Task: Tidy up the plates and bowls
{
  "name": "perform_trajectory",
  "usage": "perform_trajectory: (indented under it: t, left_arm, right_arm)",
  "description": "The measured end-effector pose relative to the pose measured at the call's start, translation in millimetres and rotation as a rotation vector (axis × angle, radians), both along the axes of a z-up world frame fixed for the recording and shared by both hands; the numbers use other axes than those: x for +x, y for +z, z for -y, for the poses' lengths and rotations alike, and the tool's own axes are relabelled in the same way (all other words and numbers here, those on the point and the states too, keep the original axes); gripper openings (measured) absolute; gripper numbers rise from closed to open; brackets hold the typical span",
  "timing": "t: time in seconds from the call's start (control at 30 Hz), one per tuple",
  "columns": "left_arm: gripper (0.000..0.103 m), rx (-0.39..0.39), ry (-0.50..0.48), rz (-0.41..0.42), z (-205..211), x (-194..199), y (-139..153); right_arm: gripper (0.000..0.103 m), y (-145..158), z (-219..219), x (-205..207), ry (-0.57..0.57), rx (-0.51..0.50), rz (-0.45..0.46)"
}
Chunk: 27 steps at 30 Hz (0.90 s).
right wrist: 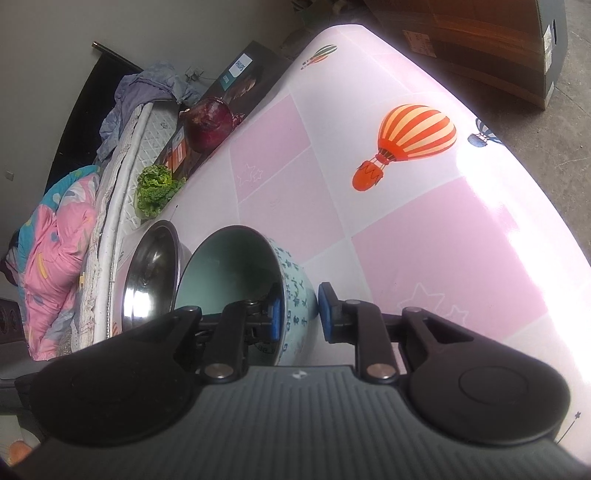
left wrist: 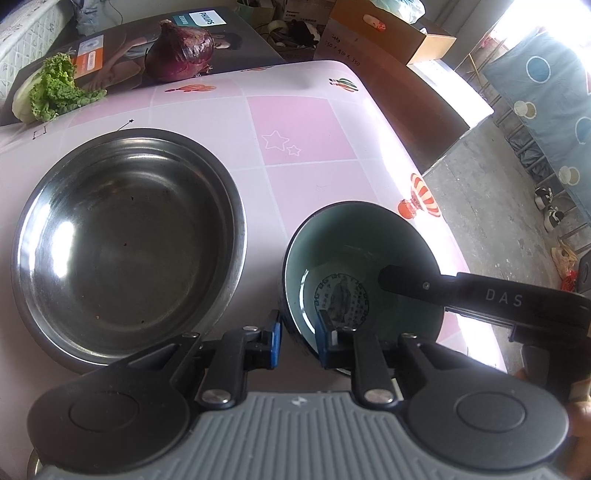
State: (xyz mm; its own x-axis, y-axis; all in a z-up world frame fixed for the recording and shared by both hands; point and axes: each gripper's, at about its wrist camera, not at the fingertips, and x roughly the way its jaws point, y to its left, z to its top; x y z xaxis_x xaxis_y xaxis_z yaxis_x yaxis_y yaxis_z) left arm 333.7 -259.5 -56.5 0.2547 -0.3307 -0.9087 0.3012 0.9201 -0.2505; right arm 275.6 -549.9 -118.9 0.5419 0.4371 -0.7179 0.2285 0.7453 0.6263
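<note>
A ceramic bowl [left wrist: 369,251], pale green inside with blue characters on its outside [right wrist: 295,306], is at the right of the pink table [left wrist: 295,129], near its edge. My left gripper [left wrist: 300,338] is shut on the bowl's near rim, one pad outside and one inside. My right gripper [right wrist: 301,314] grips the opposite wall the same way. One of its fingers [left wrist: 406,282] shows inside the bowl. A wide steel bowl [left wrist: 129,236] sits empty on the table just left of the ceramic one [right wrist: 155,258]. I cannot tell whether the ceramic bowl rests on the table.
A red cabbage [left wrist: 181,50] and a leafy green vegetable [left wrist: 55,88] lie on a flat printed box [left wrist: 207,18] at the table's far side. Cardboard boxes [left wrist: 388,40] stand on the floor beyond. Bedding [right wrist: 55,240] lies beside the table.
</note>
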Motion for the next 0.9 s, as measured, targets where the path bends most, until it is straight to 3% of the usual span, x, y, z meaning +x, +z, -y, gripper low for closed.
perform_trajectory:
  t: [0.4, 0.9]
  left_arm:
    - [0.019, -0.004, -0.027, 0.045, 0, -8, 13]
    - [0.019, -0.045, -0.006, 0.137, -17, -17, 56]
  right_arm:
    - [0.018, 18, -4, -6, 0.005, -0.092, 0.041]
    - [0.018, 66, -10, -7, -0.006, -0.127, 0.115]
